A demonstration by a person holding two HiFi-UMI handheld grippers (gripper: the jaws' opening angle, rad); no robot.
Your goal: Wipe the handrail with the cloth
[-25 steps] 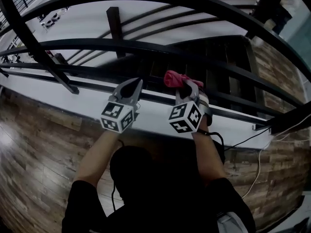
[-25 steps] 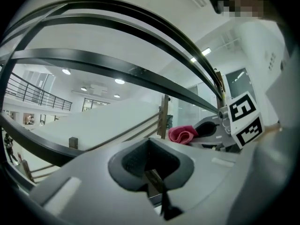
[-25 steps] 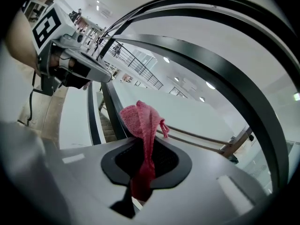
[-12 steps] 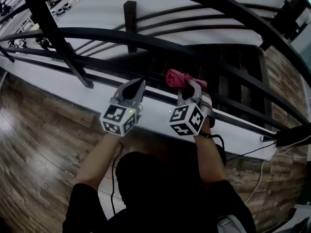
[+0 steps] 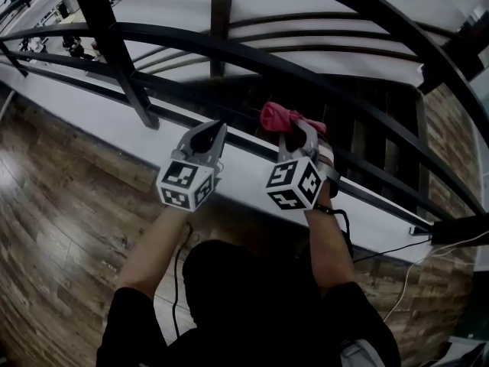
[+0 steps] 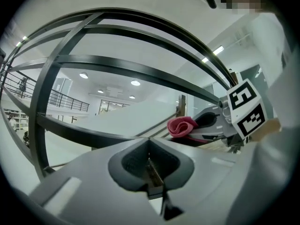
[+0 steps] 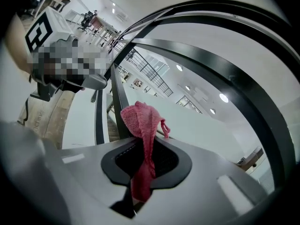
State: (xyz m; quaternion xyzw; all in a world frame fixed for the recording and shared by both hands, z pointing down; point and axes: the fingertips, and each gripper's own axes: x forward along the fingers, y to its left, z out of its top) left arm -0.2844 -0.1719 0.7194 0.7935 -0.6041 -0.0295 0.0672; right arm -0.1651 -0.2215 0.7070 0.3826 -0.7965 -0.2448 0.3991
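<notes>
A pink-red cloth [image 5: 280, 118] is bunched at the tip of my right gripper [image 5: 293, 131], whose jaws are shut on it. In the right gripper view the cloth [image 7: 142, 125] sticks up out of the closed jaws and its tail hangs down between them. The cloth sits just short of a dark rail bar [image 5: 252, 147] of the black metal handrail [image 5: 229, 44]. My left gripper [image 5: 208, 138] is beside the right one, jaws shut with nothing in them, pointing at the same railing. From the left gripper view the cloth [image 6: 183, 125] shows to the right.
The railing has several curved black bars and upright posts [image 5: 114, 48] above a white ledge [image 5: 92, 121]. Wood-plank floor [image 5: 53, 228] lies below. A white cable [image 5: 412, 281] trails at the right. A lower hall shows beyond the railing.
The view has shifted, so the railing post slides right and the bars move in frame. Both grippers keep their places side by side, the cloth still held.
</notes>
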